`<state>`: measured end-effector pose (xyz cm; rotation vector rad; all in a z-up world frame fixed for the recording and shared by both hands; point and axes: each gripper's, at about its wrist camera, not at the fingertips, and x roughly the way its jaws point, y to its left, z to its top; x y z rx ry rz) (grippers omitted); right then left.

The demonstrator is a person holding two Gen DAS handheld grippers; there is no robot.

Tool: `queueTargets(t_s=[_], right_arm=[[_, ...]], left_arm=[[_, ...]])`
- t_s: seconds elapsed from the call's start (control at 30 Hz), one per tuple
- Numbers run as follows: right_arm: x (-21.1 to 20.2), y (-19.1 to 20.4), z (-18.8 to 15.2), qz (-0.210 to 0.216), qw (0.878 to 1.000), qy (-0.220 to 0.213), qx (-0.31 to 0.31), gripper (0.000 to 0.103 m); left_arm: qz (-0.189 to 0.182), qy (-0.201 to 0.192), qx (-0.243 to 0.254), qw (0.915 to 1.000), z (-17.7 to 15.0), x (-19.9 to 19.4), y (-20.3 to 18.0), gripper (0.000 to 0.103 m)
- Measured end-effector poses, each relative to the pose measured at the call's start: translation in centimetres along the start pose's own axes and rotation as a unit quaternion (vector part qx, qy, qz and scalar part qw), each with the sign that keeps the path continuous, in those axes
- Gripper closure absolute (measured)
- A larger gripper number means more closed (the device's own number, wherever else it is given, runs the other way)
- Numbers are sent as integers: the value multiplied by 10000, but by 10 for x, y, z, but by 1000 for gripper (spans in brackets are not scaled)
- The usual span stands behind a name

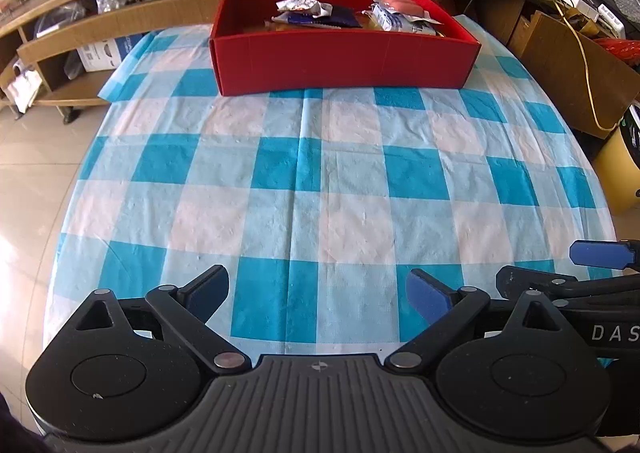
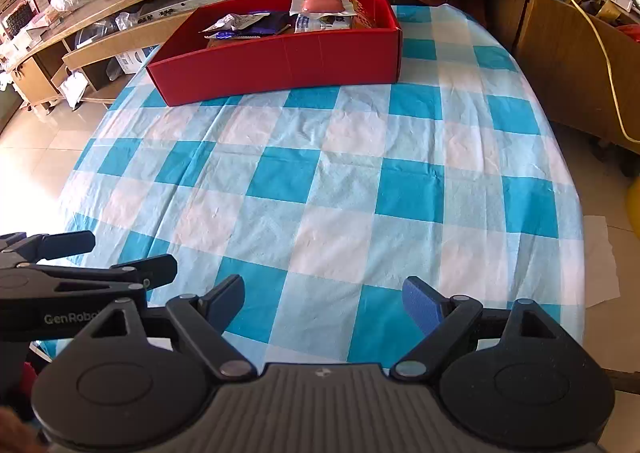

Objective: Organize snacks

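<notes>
Both your tongs are spread with nothing between the pads: the left gripper [image 1: 318, 293] and the right gripper [image 2: 322, 303] hang side by side over the near edge of the cloth [image 1: 320, 193], well short of the box [image 1: 344, 57]. The snacks are all in that box, which sits at the far end of the cloth straight ahead of your tongs, its long axis running across your line of reach. No snack shows on the cloth between you and the box, so the sorting looks close to done, or done. From the left view the box sits nearly centred; from the right view it lies ahead and off to the left, so your left hand looks the nearer of the two. Inside the box, the sausage pack [image 2: 322, 1] rides on top towards the right end and the silver wrapper [image 2: 234, 21] towards the left. The right view shows the box's right wall and the bare cloth beyond it; the left view shows the contents more squarely.
</notes>
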<state>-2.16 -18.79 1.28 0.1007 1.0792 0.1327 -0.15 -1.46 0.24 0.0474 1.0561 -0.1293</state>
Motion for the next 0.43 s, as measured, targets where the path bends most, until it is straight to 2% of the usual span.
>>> queueTargets(t_s=[0.43], right_arm=[[-2,1,0,6,10000,-31,-4,3]], left_arm=[[176,-89,-19,9998,-1,-4,2,1]])
